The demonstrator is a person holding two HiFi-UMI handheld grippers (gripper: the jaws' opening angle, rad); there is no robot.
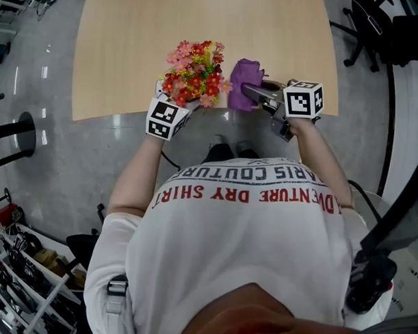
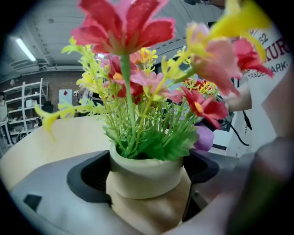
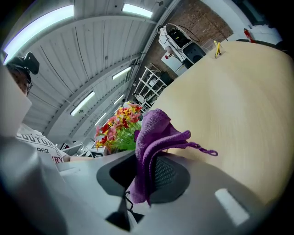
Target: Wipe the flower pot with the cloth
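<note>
The one flower pot (image 2: 146, 170) stands upright, flowers (image 1: 195, 73) pointing up, clamped between the left gripper's (image 2: 147, 186) jaws at the table's (image 1: 131, 57) near edge with its base cut off from sight, while the right gripper (image 3: 144, 176) just beside it pinches the single purple cloth (image 3: 154, 133), which bunches upward.

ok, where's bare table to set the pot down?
Table is bare everywhere beyond the flowers and cloth, and left of the pot to the left edge. Crowded only mid near edge, where pot and cloth are held side by side.
</note>
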